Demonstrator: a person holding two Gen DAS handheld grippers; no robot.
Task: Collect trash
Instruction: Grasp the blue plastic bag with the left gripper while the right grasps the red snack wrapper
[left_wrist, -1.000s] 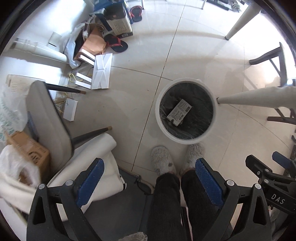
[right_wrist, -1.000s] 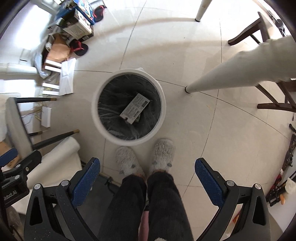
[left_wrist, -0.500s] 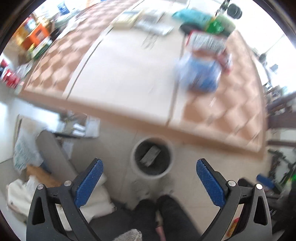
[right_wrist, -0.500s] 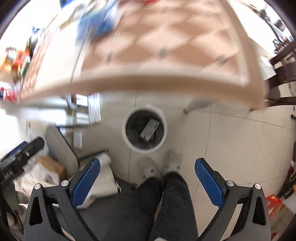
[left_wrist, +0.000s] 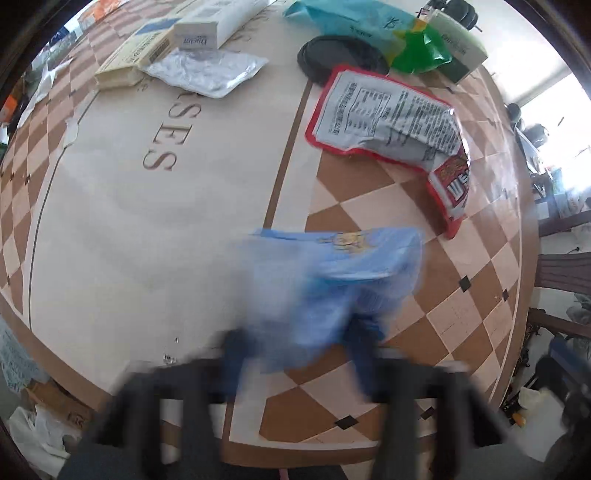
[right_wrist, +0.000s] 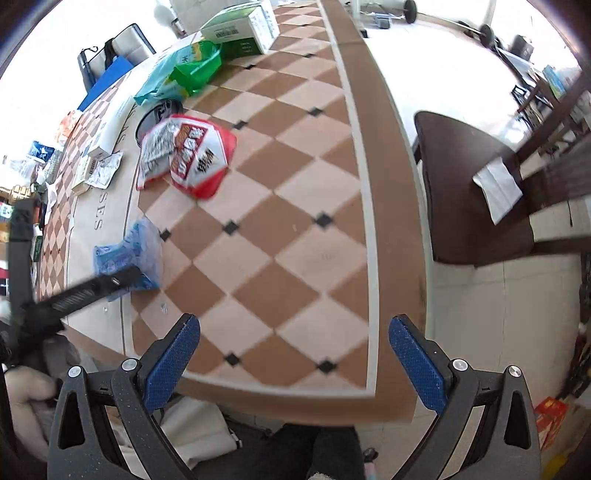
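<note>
A crumpled blue plastic wrapper (left_wrist: 332, 280) lies on the checkered table (left_wrist: 147, 206) near its front edge. My left gripper (left_wrist: 299, 354) is blurred with motion, its fingers (left_wrist: 364, 354) on either side of the wrapper's near end; whether they grip it I cannot tell. The right wrist view shows the same wrapper (right_wrist: 129, 254) with the left gripper's dark finger (right_wrist: 92, 288) at it. My right gripper (right_wrist: 295, 358) is open and empty above the table's front edge. A red and white snack bag (left_wrist: 391, 125) lies farther back, also in the right wrist view (right_wrist: 188, 155).
At the table's far side lie a silver foil pouch (left_wrist: 207, 72), white boxes (left_wrist: 195, 35), a black round lid (left_wrist: 340, 59), green and teal bags (left_wrist: 421, 51). A dark wooden chair (right_wrist: 480, 192) with a white paper stands right of the table.
Both grippers rose from over the floor bin to the tabletop. My left gripper moved down onto the blue wrapper and its fingers have come closer together. The bin is out of view.
</note>
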